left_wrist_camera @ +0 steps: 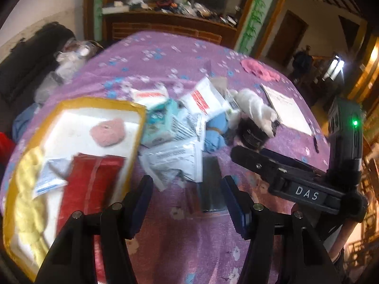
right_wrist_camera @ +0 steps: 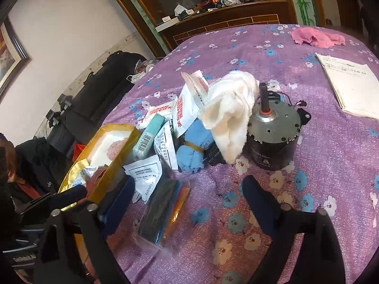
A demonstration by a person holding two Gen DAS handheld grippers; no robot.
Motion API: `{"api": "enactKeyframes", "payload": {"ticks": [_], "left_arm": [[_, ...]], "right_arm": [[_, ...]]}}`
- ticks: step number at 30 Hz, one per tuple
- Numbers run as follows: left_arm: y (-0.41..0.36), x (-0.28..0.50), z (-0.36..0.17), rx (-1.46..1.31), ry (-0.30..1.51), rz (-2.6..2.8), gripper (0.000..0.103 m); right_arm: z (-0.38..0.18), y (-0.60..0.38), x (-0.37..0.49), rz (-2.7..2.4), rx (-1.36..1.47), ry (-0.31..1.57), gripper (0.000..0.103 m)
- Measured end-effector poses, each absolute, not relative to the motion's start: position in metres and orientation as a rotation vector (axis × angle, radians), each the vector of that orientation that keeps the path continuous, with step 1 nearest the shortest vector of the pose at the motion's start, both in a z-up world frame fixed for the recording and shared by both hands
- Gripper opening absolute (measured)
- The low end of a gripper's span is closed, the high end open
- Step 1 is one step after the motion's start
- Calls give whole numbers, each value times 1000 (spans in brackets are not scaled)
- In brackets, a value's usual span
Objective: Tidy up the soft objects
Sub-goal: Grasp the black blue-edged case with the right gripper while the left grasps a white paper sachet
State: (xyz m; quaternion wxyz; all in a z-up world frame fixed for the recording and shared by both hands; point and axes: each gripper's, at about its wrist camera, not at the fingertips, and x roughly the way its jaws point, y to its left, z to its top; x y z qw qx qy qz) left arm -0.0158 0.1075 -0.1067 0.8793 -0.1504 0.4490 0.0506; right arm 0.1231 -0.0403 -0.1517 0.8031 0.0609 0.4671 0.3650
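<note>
Both grippers, left gripper and right gripper, hang open, empty, over plastic pouch; sorting mid-way; next probably grasp pouch for yellow-rimmed box.

A purple flowered bedspread is covering the bed, a cluttered wooden shelf is sitting behind it, and a framed picture is hanging on the white wall.

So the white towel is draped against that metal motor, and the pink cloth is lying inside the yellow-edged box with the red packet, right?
Not quite. The white towel does lean on the motor, but the pink cloth lies on the purple bedspread at the far edge, well away from the yellow-edged box, as the right wrist view shows.
</note>
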Motion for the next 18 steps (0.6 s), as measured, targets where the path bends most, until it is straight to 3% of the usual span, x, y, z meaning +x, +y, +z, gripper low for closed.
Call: {"api": "enactKeyframes", "payload": {"ticks": [1, 3, 7, 11, 14, 18], "left_arm": [[109, -16, -107, -319, 935, 101, 53], [118, -21, -105, -352, 909, 113, 53], [140, -32, -103, -428, 879, 152, 53], [146, -33, -106, -452, 882, 149, 53], [140, -27, -110, -440, 903, 130, 53], [124, -17, -116, -384, 942, 105, 53]], "right_arm": [[-153, -41, 124, 797, 142, 1016, 79], [-155, -39, 124, 847, 163, 1046, 76], [-159, -18, 108, 913, 78, 1076, 62], [-180, 8, 93, 910, -60, 1138, 57], [-177, 14, 83, 890, -137, 1086, 36], [-170, -3, 94, 821, -66, 1057, 30]]}}
